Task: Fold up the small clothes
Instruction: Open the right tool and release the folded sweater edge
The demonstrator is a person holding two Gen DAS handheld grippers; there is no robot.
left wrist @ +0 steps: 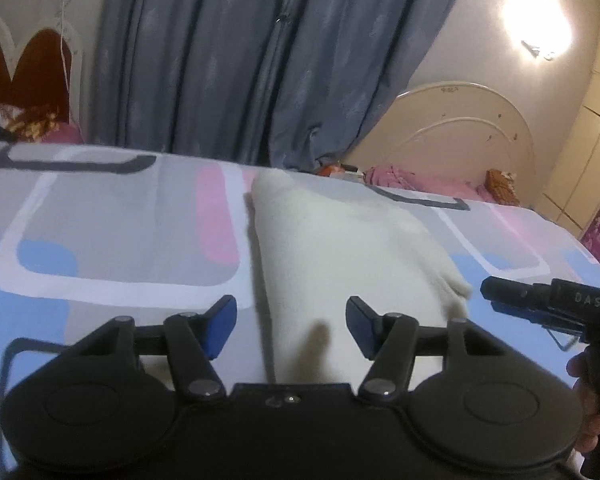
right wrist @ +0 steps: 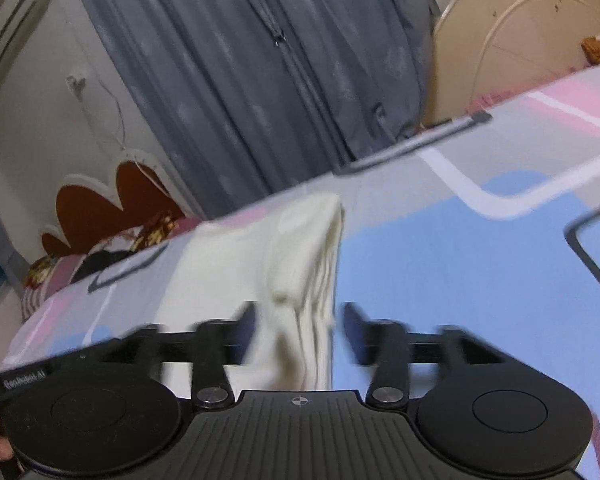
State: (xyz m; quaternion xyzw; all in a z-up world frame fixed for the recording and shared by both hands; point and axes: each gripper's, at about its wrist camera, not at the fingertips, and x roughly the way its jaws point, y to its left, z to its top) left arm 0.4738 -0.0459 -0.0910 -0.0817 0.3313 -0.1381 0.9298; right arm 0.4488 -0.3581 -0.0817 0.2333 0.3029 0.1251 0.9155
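A small cream-white garment (left wrist: 332,240) lies folded in a long strip on the patterned bed sheet (left wrist: 112,224). My left gripper (left wrist: 291,328) is open just above its near end, blue pads apart on either side of the cloth's left edge. The right gripper shows in the left wrist view at the right edge (left wrist: 540,304). In the right wrist view the same garment (right wrist: 268,264) lies ahead, its layered right edge between the open fingers of my right gripper (right wrist: 298,334). That view is motion-blurred. Neither gripper holds cloth.
The bed sheet (right wrist: 440,272) has pink, blue, grey and white shapes. Grey-blue curtains (left wrist: 228,60) hang behind the bed. A cream headboard (left wrist: 460,128) and pink bedding (left wrist: 412,180) lie far right; a brown-and-white headboard (left wrist: 24,68) far left.
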